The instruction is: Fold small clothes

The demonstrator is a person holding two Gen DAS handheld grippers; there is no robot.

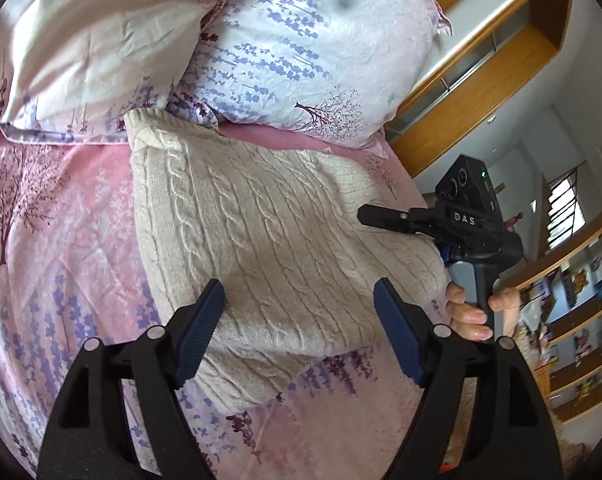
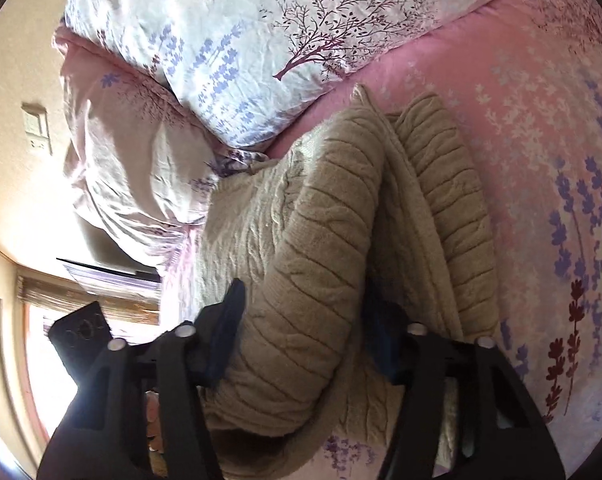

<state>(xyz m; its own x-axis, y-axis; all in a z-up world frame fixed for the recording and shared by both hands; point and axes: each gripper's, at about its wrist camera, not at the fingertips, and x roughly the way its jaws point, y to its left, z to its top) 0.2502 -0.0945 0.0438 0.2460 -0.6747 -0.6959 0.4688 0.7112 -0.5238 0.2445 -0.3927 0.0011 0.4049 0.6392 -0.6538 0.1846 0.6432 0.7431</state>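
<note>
A cream cable-knit sweater (image 1: 269,232) lies folded on the pink floral bed sheet (image 1: 61,240). My left gripper (image 1: 299,312) is open and empty, hovering just above the sweater's near edge. In the left wrist view my right gripper (image 1: 385,218) reaches in from the right over the sweater's right edge, fingers close together. In the right wrist view the right gripper (image 2: 305,320) has a thick fold of the sweater (image 2: 321,260) bulging between its blue fingers (image 2: 229,320); the right finger is mostly hidden by knit.
Two floral pillows (image 1: 301,48) and a pale duvet (image 1: 81,40) lie at the head of the bed behind the sweater. A wooden bed frame (image 1: 481,92) and shelves (image 1: 581,320) stand to the right. A wall with a switch plate (image 2: 37,124) is left in the right wrist view.
</note>
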